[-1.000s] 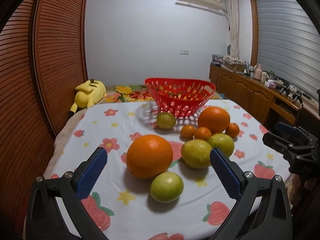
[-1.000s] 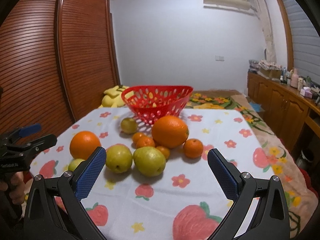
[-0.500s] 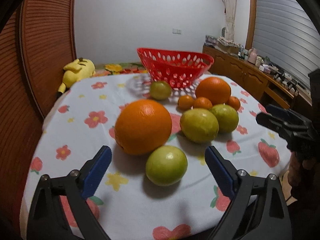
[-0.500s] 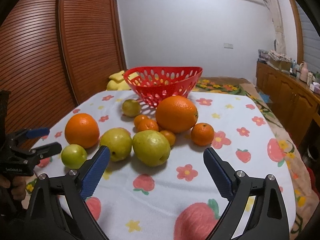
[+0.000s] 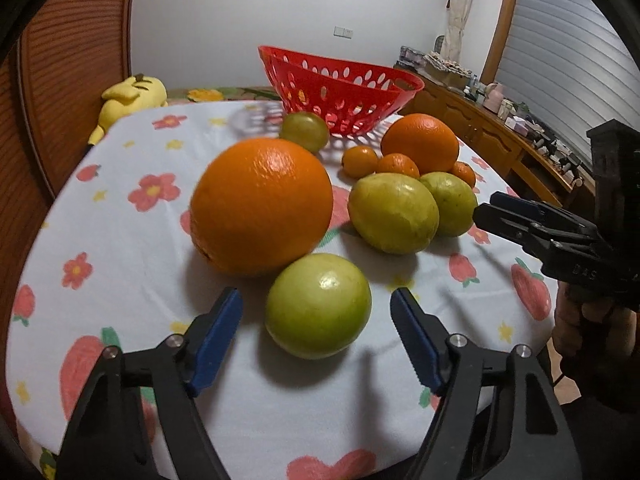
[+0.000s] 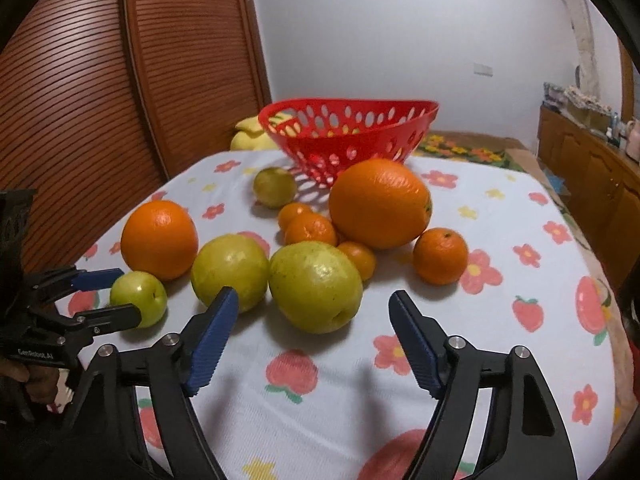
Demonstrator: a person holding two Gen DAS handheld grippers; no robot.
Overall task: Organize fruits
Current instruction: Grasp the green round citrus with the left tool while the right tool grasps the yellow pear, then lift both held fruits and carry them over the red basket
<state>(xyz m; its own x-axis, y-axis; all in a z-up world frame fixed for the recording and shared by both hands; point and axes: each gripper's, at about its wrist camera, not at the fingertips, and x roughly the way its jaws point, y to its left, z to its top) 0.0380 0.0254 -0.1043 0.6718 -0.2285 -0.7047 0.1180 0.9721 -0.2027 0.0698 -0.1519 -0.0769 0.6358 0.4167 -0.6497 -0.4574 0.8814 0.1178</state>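
Fruit lies loose on a flower-print tablecloth (image 5: 120,248). My left gripper (image 5: 316,332) is open, its jaws on either side of a small green apple (image 5: 318,306), which also shows in the right wrist view (image 6: 138,298). A big orange (image 5: 260,206) sits just behind it. My right gripper (image 6: 314,328) is open and faces a yellow-green pear (image 6: 316,286), with a second one (image 6: 230,268) to its left. Another big orange (image 6: 380,204), several small mandarins (image 6: 440,256) and a green fruit (image 6: 275,187) lie before the empty red basket (image 6: 348,136).
A yellow plush toy (image 5: 130,98) lies at the table's far left edge. A wooden louvred wardrobe (image 6: 120,80) stands on the left. A wooden sideboard (image 5: 500,136) with clutter runs along the right wall.
Both grippers have moved forward and down toward the fruit. The left one has closed in around the small green apple; the right one has neared the yellow-green pear. Both stay open.
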